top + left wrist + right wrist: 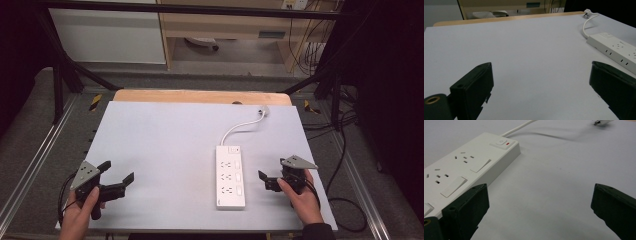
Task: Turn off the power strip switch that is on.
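A white power strip (pixel 230 177) with three sockets lies on the white table top (pixel 165 145), right of the middle. Its white cable (pixel 240 125) curves away to a plug (pixel 263 111) near the far edge. My left gripper (pixel 117 172) hovers at the near left, open and with nothing between its jaws, far from the strip. My right gripper (pixel 272 176) is just right of the strip's near half, also open and holding nothing. In the left gripper view the power strip (pixel 616 48) lies at the right beyond the open gripper (pixel 540 66). In the right gripper view the power strip (pixel 466 167) lies close beside the left jaw of the open gripper (pixel 539 187).
A wooden table edge (pixel 200 96) shows past the far side of the white top. Black frame bars (pixel 60 75) stand at both sides, and loose cables (pixel 345 200) lie on the floor at the right. A main switch (pixel 502 142) sits at the strip's far end.
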